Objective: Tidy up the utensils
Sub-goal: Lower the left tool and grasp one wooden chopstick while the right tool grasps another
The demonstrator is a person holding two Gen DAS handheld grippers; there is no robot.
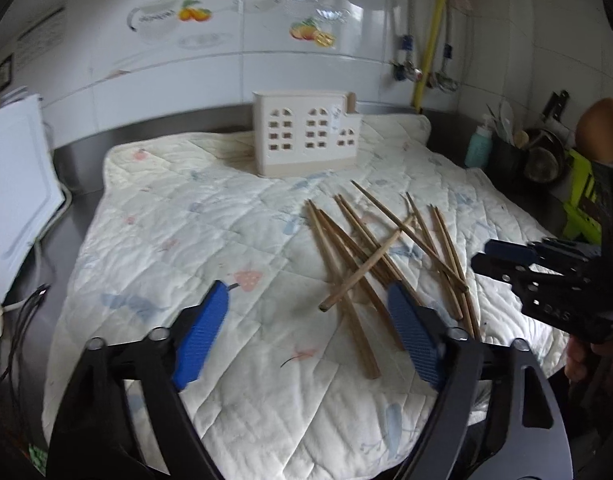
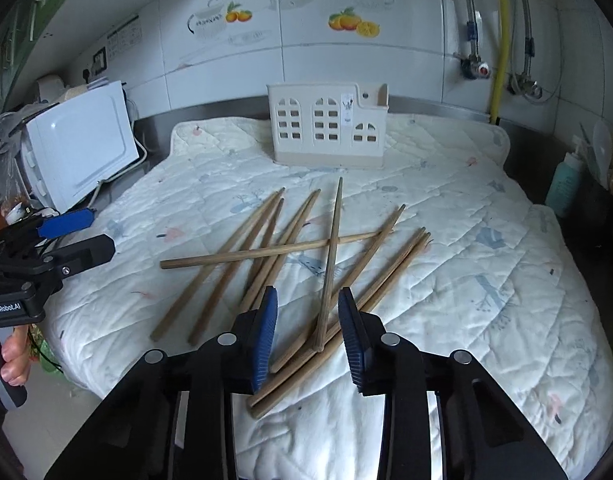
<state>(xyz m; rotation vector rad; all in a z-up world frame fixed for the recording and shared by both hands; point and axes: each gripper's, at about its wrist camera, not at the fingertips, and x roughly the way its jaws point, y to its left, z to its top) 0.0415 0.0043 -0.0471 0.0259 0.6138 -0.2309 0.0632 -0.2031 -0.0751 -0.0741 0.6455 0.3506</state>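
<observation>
Several wooden chopsticks [image 1: 370,248] lie crossed in a loose pile on a white quilted cloth [image 1: 178,220]. A cream house-shaped utensil holder [image 1: 306,136] stands upright behind them by the wall. My left gripper [image 1: 306,286] is open just left of the pile's near ends, nothing between its blue pads. In the right wrist view the right gripper [image 2: 308,292] hovers over the chopsticks [image 2: 266,248] with jaws narrow; one upright-running chopstick [image 2: 331,248] passes between the pads without being pressed. The holder [image 2: 326,128] is beyond. Each view also shows the other gripper: right [image 1: 502,256], left [image 2: 104,228].
A white microwave [image 2: 74,148] with cables stands left of the cloth [image 2: 486,280]. At the right are a teal bottle [image 2: 564,184], a dark pot of kitchen tools [image 1: 506,156] and a green rack [image 1: 582,200]. A hand [image 2: 14,356] grips the left handle.
</observation>
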